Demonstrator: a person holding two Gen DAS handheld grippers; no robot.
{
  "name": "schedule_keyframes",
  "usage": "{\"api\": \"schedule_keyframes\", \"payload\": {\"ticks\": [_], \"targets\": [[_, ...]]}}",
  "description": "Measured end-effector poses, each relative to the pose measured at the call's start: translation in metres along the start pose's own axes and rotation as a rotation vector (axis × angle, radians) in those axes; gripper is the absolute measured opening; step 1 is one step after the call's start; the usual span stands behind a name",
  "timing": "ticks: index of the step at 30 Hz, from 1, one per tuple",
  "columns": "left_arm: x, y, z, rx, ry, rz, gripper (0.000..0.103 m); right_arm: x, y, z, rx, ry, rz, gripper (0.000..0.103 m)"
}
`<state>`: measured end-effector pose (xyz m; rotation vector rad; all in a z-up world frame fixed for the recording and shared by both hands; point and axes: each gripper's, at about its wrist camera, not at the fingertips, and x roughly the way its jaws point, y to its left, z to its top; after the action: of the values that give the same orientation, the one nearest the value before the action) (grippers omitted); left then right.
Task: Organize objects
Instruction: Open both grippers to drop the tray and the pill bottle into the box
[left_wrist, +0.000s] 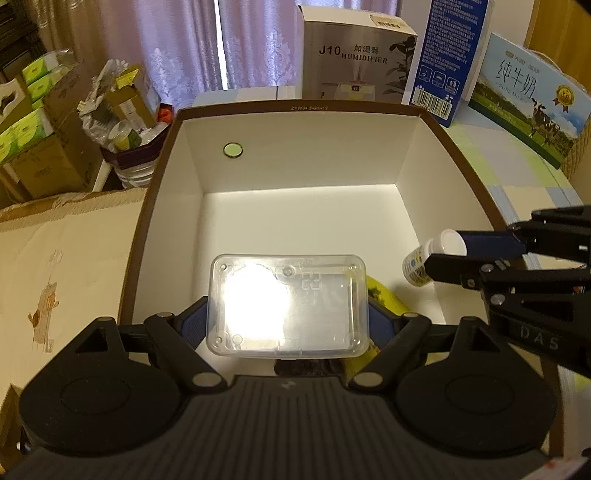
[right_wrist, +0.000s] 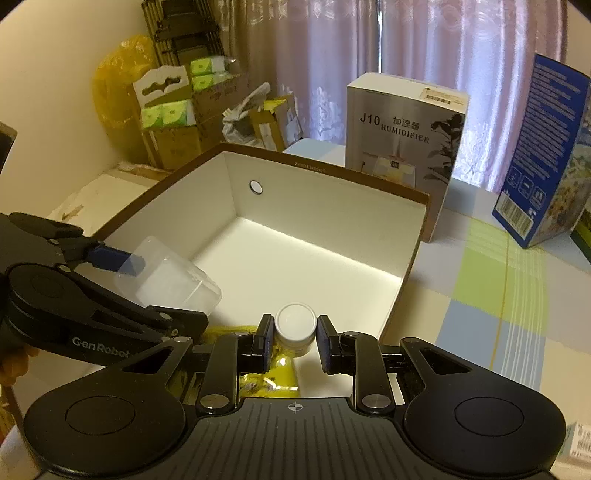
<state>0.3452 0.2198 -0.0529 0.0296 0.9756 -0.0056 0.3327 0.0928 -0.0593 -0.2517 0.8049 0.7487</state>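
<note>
Holding a clear plastic case in the left tongs, pads spread wide and pressing on its two short sides, above the near end of the white-lined open box. Pinching a small white-capped bottle in the right tongs, pads squeezing the bottle just under its cap, over the box's near right corner. Showing a yellow packet on the box floor beneath both sets of tongs. Standing beyond the box's far wall on the checked worktop: a humidifier carton, a blue carton and a milk carton to its right.
</note>
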Motion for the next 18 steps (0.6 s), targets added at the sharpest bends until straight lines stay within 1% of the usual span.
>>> {"api": "schedule_keyframes", "payload": {"ticks": [7,15,17,18], "targets": [[0.016,0.000,0.013,0.033,-0.003,-0.008,0.083,0.009,-0.009,0.012,0.012,-0.003,-0.027,0.022],[0.024,-0.002,0.019,0.049,-0.005,-0.008,0.083,0.004,-0.014,0.012,0.037,-0.014,-0.033,0.022],[0.023,-0.003,0.018,0.050,-0.009,-0.014,0.085,0.001,-0.015,0.011,0.043,-0.015,-0.027,0.022],[0.022,-0.003,0.017,0.050,-0.012,-0.014,0.089,0.000,-0.015,0.010,0.048,-0.017,-0.023,0.022]]}}
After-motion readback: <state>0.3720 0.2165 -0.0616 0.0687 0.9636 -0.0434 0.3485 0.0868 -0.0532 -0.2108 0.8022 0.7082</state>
